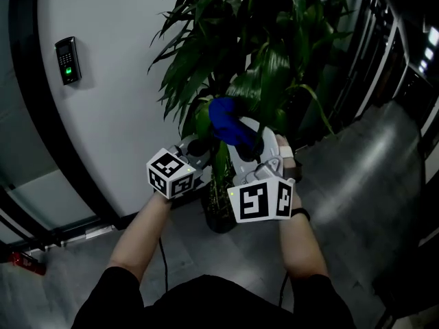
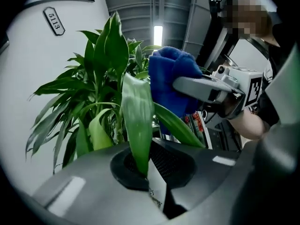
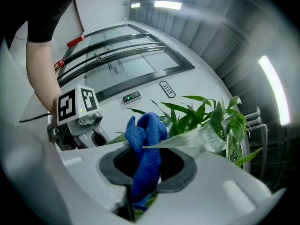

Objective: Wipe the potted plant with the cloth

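The potted plant (image 1: 254, 53) has long green leaves and stands in a dark pot (image 1: 219, 219) by the wall. My left gripper (image 1: 197, 147) is shut on one long leaf (image 2: 137, 121), which rises from between its jaws in the left gripper view. The right gripper (image 1: 241, 134) is shut on a blue cloth (image 1: 230, 123). In the right gripper view the cloth (image 3: 146, 149) hangs bunched between the jaws, and a pale green leaf (image 3: 199, 138) lies across it. From the left gripper view, the cloth (image 2: 169, 78) presses against the foliage just right of the held leaf.
A white curved wall carries an access keypad (image 1: 67, 59) and a number plate (image 2: 54, 21). Dark railings and glass (image 1: 384, 53) stand to the right of the plant. Grey floor (image 1: 370, 184) spreads to the right. A small red object (image 1: 27, 261) lies low on the left.
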Action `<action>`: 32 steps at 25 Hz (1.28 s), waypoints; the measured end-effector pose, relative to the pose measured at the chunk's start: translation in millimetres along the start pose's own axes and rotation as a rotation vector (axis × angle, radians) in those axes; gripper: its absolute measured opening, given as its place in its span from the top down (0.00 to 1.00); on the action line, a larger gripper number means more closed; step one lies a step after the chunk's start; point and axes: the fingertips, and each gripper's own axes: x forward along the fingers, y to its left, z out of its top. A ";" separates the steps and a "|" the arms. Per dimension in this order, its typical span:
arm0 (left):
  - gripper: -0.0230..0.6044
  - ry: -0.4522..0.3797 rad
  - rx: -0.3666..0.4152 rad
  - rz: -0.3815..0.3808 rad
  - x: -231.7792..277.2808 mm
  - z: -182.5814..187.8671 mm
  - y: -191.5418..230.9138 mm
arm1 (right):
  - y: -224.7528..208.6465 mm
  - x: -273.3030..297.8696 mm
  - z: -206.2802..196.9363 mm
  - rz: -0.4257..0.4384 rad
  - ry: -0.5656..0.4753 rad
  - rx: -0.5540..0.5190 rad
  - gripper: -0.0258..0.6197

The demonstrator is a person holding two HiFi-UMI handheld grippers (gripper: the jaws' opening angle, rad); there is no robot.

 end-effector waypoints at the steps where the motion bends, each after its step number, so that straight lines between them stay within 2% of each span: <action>1: 0.95 0.002 0.010 0.000 -2.3 0.7 1.1 | 5.7 5.7 -0.4 0.021 0.023 -0.040 0.83; 5: 0.95 -0.008 0.003 -0.004 -9.7 6.3 2.4 | 33.0 15.6 -7.8 0.091 0.079 -0.152 0.83; 9: 0.95 -0.030 -0.036 -0.058 -8.1 10.0 -6.0 | 49.7 14.1 -13.8 0.138 0.086 -0.139 0.82; 12: 0.95 -0.032 -0.038 -0.078 -4.2 9.1 -10.1 | 54.6 11.8 -17.6 0.164 0.066 -0.072 0.83; 20: 0.95 -0.072 -0.111 -0.083 -3.4 4.5 -9.8 | 59.7 -10.0 -28.8 0.254 -0.029 0.231 0.82; 26: 0.95 -0.159 -0.237 -0.065 -10.9 4.8 0.8 | 76.0 -23.0 -37.5 0.293 -0.084 0.325 0.82; 32: 0.95 -0.204 -0.322 -0.016 -12.9 1.4 11.6 | 96.2 -26.5 -42.7 0.322 -0.082 0.297 0.83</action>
